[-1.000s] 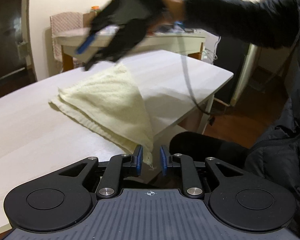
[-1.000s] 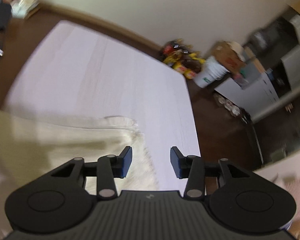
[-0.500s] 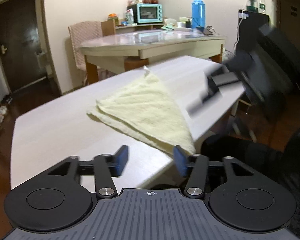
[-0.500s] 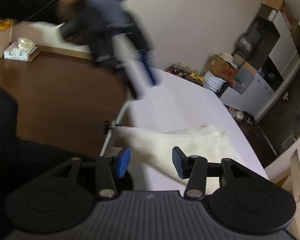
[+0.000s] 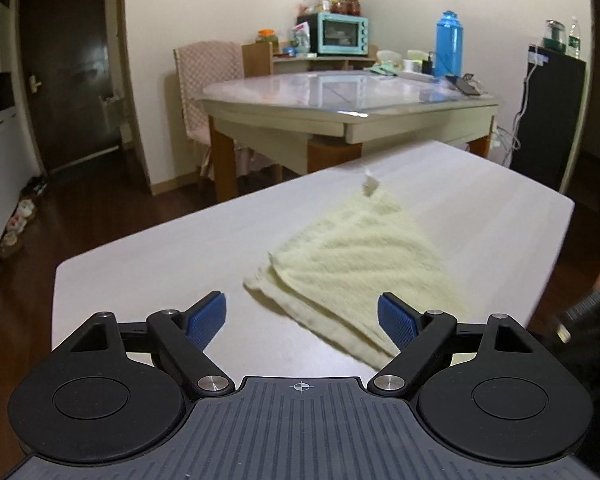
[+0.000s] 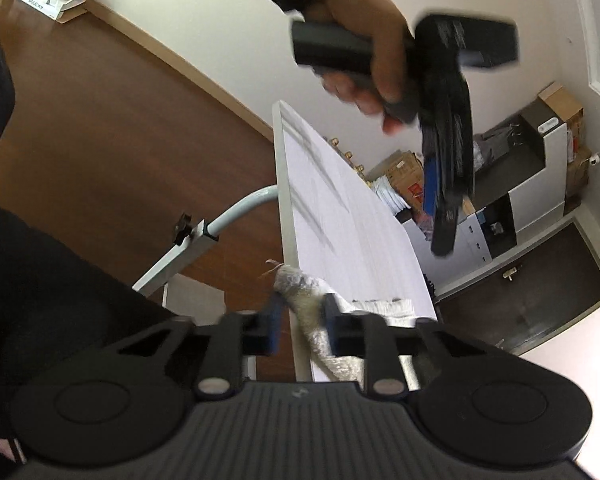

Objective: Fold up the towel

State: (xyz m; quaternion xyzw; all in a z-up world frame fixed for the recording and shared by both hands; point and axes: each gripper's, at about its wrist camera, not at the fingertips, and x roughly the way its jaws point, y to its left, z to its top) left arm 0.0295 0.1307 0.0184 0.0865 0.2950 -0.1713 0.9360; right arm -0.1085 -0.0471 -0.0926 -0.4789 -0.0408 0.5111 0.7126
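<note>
A pale yellow towel (image 5: 360, 256) lies folded into a triangle on the white table (image 5: 160, 264). My left gripper (image 5: 302, 320) hovers short of it, jaws wide and still opening, with nothing between the blue pads. In the right wrist view the towel's corner (image 6: 304, 304) hangs at the table edge (image 6: 288, 216). My right gripper (image 6: 302, 318) is closing on it, both pads against the cloth. A hand (image 6: 372, 40) holds the left gripper (image 6: 444, 216) above the table there. The right gripper shows only as a dark blur (image 5: 580, 320) in the left wrist view.
Behind the white table stands a glass-topped table (image 5: 340, 92) with a teal oven (image 5: 342, 34), a blue flask (image 5: 448, 44) and a covered chair (image 5: 208, 80). A black cabinet (image 5: 548, 108) is at the right. A table leg (image 6: 204, 236) and brown floor lie below the edge.
My left gripper let go of the towel corner, opened wide and drew back. My right gripper swung from the far corner to the near table edge and closed on the hanging corner.
</note>
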